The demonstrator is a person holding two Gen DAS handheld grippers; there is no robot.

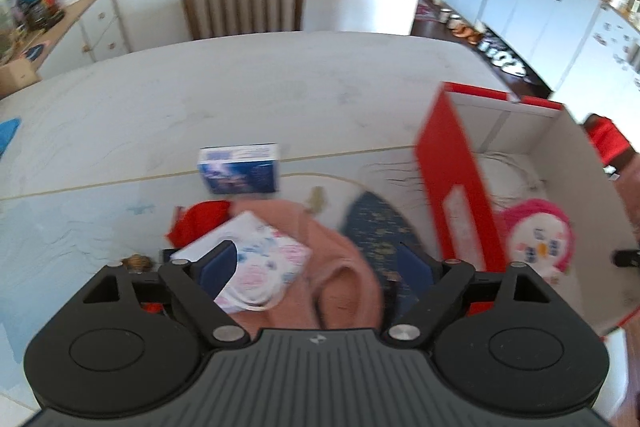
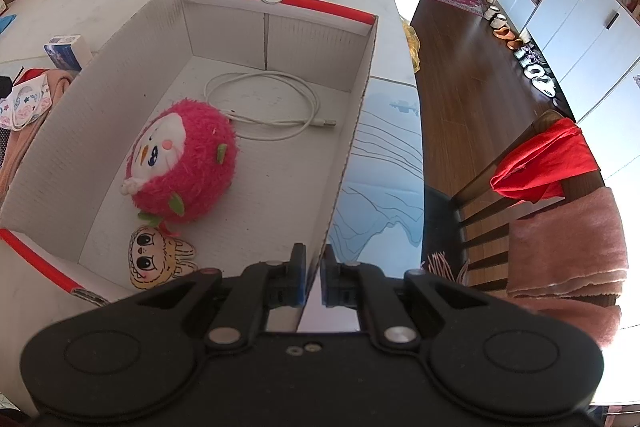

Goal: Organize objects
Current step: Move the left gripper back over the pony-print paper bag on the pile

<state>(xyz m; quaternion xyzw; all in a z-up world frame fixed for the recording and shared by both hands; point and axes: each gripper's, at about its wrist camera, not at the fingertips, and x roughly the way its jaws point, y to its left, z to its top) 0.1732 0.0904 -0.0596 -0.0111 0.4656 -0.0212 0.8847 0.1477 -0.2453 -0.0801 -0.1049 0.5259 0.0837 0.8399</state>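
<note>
Right now your right gripper [image 2: 313, 277] is clenched on the near wall of the red-and-white cardboard box [image 2: 160, 39], one pad inside the wall and one outside, at about 6 o'clock in the right wrist view. Inside the box, the pink plush ball [image 2: 188, 167] sits at roughly 9 o'clock from the frame centre, a white cable [image 2: 264, 107] is coiled just beyond it toward 12 o'clock, and a flat cartoon-face charm [image 2: 154, 261] lies near the plush at 7 o'clock, close to the box corner.

Your left gripper [image 1: 316, 267] stands wide and released, nothing pressed between the pads. It hangs over the loose pile on the table [image 1: 240, 87]: a pink cloth [image 1: 332, 259] lies between the fingers, a white patterned packet [image 1: 256, 263] touches or overlaps the left finger [image 1: 218, 267] — blur, can't tell which. A dark blue patterned item [image 1: 376, 227] lies at 1 o'clock of the cloth, beside the box's red side. Something red [image 1: 200, 223] lies at 10 o'clock, and a small blue carton [image 1: 240, 169] stands beyond at 11 o'clock, apart from the pile.
</note>
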